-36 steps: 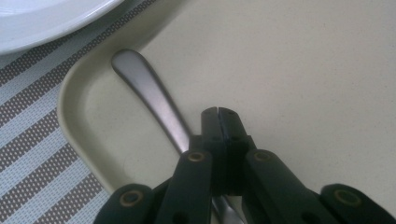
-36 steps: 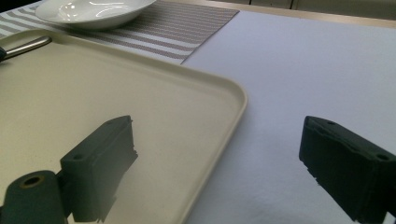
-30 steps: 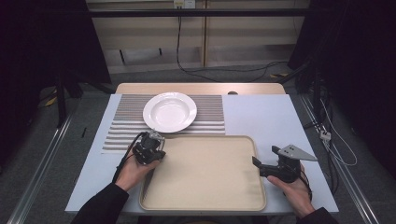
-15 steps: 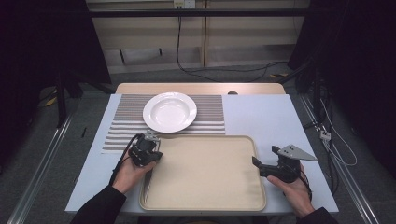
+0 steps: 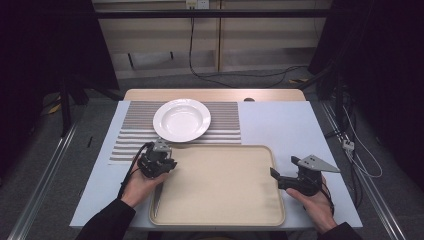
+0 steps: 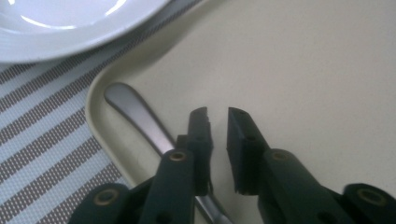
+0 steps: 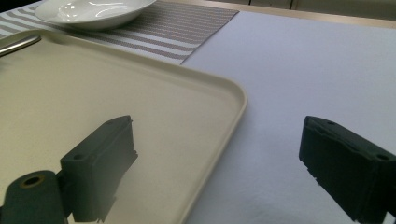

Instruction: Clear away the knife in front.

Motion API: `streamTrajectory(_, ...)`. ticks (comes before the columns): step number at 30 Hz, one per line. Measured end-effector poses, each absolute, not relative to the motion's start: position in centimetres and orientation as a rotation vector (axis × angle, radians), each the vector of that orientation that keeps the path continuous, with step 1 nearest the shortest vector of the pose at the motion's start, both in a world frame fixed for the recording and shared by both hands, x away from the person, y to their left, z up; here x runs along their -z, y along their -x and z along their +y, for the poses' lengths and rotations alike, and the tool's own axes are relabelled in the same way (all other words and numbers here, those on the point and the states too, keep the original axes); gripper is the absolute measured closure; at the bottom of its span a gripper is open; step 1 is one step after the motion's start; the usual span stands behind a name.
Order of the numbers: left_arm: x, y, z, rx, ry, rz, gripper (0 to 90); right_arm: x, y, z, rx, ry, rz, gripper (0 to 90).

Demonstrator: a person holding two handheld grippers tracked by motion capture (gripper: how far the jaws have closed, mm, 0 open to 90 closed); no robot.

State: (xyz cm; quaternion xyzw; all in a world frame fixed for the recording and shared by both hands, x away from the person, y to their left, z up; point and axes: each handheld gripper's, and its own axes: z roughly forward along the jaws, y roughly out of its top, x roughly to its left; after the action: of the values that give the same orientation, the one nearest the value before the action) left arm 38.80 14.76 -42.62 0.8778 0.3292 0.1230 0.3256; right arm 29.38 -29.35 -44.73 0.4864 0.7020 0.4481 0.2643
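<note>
A metal utensil handle (image 6: 135, 112) lies in the near left corner of the beige tray (image 6: 303, 70), along its left rim (image 5: 156, 202). My left gripper (image 6: 218, 116) hovers just over that handle, at the tray's far left corner (image 5: 159, 155). Its jaws have just been opening and stand a narrow gap apart. Nothing is between the tips, and the handle passes under the left jaw. My right gripper (image 7: 217, 130) is wide open at the tray's right rim (image 7: 236, 93), one jaw over the tray and one over the white table, low on the right (image 5: 282, 175).
A white plate (image 5: 181, 120) rests on a striped placemat (image 5: 225, 117) just behind the tray, close to the left gripper (image 6: 70, 28). White table surface (image 5: 280, 125) stretches to the right of the mat. Cables trail from both grippers.
The left gripper has edged slightly toward the tray's left rim. The right hand has stayed put.
</note>
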Motion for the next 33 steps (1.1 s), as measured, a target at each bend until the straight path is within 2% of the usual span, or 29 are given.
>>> streamTrajectory(6,42.2,-38.7,14.8,-0.33,-2.234,0.855,40.1,44.7,-29.4,-29.3,-1.211,-1.315,1.897,10.1)
streamTrajectory(8,41.9,-38.6,14.7,-0.33,-2.212,0.834,34.0,44.7,-29.4,-29.3,-1.212,-1.316,1.897,10.1)
streamTrajectory(12,41.2,-38.1,14.3,-0.368,-2.184,0.852,14.8,44.7,-29.4,-29.3,-1.213,-1.315,1.897,10.1)
streamTrajectory(14,41.0,-37.9,14.2,-0.316,-2.169,0.858,7.2,44.7,-29.4,-29.4,-1.212,-1.316,1.896,10.1)
streamTrajectory(16,40.8,-37.6,14.2,-0.276,-2.185,0.841,6.1,44.7,-29.3,-29.4,-1.209,-1.316,1.895,10.1)
streamTrajectory(22,40.2,-36.2,14.7,-0.367,-2.147,0.835,5.5,44.7,-29.2,-29.5,-1.21,-1.315,1.892,10.1)
streamTrajectory(27,40.5,-35.7,16.1,-0.429,-2.134,0.898,5.5,44.7,-29.2,-29.5,-1.21,-1.318,1.89,10.1)
streamTrajectory(33,41.2,-35.2,18.1,-0.417,-2.099,0.946,5.7,44.7,-29.0,-29.6,-1.205,-1.325,1.887,10.1)
